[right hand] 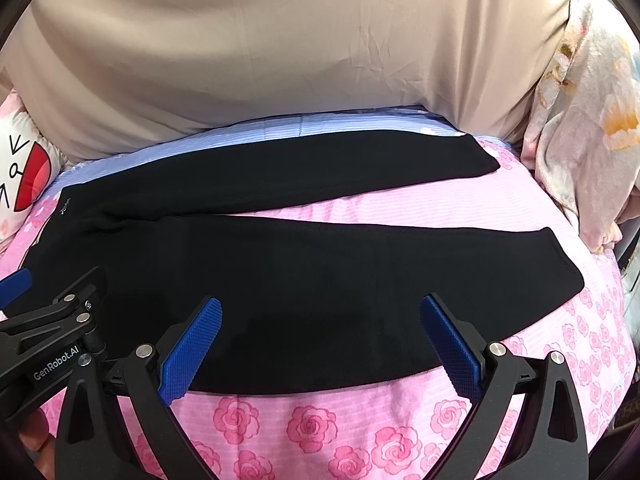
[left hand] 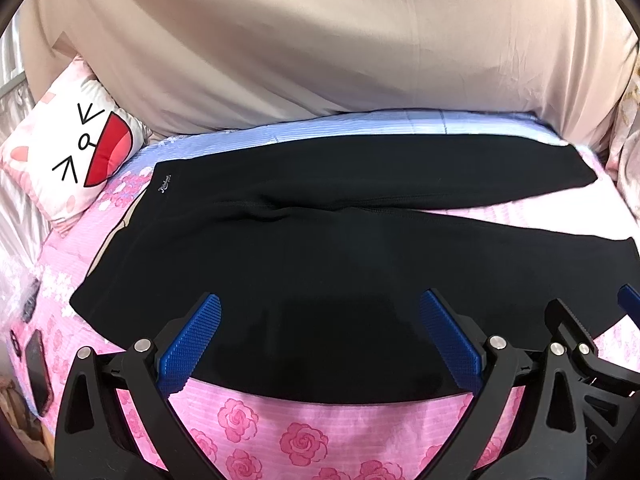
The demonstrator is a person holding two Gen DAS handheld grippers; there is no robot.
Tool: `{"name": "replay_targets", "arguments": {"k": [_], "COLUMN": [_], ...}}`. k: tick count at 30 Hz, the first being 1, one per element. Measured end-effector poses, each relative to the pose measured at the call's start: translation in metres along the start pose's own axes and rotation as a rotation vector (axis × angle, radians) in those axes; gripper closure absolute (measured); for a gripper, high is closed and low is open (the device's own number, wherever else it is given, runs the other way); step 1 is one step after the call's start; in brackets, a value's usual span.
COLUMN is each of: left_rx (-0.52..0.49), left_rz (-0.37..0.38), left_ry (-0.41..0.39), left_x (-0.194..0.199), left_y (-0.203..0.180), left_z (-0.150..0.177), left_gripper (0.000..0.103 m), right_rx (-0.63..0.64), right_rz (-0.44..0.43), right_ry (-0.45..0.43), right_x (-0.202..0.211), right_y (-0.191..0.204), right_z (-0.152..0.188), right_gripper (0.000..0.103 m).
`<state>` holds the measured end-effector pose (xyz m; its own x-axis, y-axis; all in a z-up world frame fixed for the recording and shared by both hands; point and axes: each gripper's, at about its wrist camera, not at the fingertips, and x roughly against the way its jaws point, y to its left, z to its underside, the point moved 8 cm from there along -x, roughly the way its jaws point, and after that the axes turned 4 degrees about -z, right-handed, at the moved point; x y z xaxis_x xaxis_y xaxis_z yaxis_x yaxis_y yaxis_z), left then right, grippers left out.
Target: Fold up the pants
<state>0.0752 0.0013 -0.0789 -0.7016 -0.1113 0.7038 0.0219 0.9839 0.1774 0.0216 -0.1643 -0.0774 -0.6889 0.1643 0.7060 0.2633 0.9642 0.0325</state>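
Black pants [left hand: 320, 248] lie flat on the pink rose bedsheet [left hand: 304, 440], waistband to the left, two legs spread to the right in a narrow V. They also show in the right wrist view [right hand: 304, 272]. My left gripper [left hand: 320, 304] is open and empty, hovering over the near edge of the pants by the hip. My right gripper [right hand: 320, 308] is open and empty over the near leg. Each gripper shows at the edge of the other's view, the right gripper [left hand: 592, 332] and the left gripper [right hand: 52, 312] side by side.
A cartoon-face pillow [left hand: 76, 152] lies at the left. A beige cover [left hand: 320, 40] rises behind the bed. A floral blanket [right hand: 584, 132] is heaped at the right. A dark phone [left hand: 38, 372] lies at the bed's left edge.
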Motion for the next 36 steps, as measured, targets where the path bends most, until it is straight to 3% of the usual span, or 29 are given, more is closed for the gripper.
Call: {"name": "replay_targets", "arguments": {"k": [5,10,13,15,18,20,24,30,32,36], "left_rx": [0.021,0.111,0.211,0.244,0.168,0.135,0.156,0.313,0.332,0.333], "left_rz": [0.083,0.075,0.082,0.067,-0.004,-0.055,-0.129,-0.12,-0.193,-0.2], "left_ry": [0.04,0.008,-0.005,0.024,0.111,0.125,0.107,0.194,0.209,0.256], "left_x": [-0.008,-0.025,-0.032,-0.04,-0.063,-0.074,-0.102,-0.179,-0.201,-0.258], "left_y": [0.001,0.029,0.05,0.062,0.073,0.084,0.127,0.217,0.246,0.287], "left_z": [-0.005,-0.021,-0.027,-0.027,-0.03,-0.033,-0.058,-0.109,-0.121,-0.137], "left_gripper": [0.005,0.005,0.005,0.005,0.005,0.005,0.005,0.005,0.005,0.005], "right_rx": [0.018,-0.062,-0.084,-0.107,-0.113,-0.113,-0.166,-0.186,-0.19,-0.197], "right_rz": [-0.069,0.086,0.113,0.122,0.172,0.233,0.196,0.113,0.114,0.094], "right_ry": [0.024,-0.02,-0.04,-0.037,0.002,0.013,0.063,0.118,0.13,0.124], "right_x": [-0.012,-0.025,-0.057,-0.087,-0.133,-0.162,-0.208,-0.258,-0.266,-0.276], "right_y": [-0.015,-0.104,-0.161,-0.198,-0.242,-0.269,-0.298,-0.306,-0.306,-0.305], "right_z": [-0.011,-0.065,-0.105,-0.131,-0.163,-0.184,-0.205,-0.224,-0.224,-0.223], "right_gripper": [0.005,0.005,0.005,0.005,0.005,0.005,0.005,0.005,0.005,0.005]}}
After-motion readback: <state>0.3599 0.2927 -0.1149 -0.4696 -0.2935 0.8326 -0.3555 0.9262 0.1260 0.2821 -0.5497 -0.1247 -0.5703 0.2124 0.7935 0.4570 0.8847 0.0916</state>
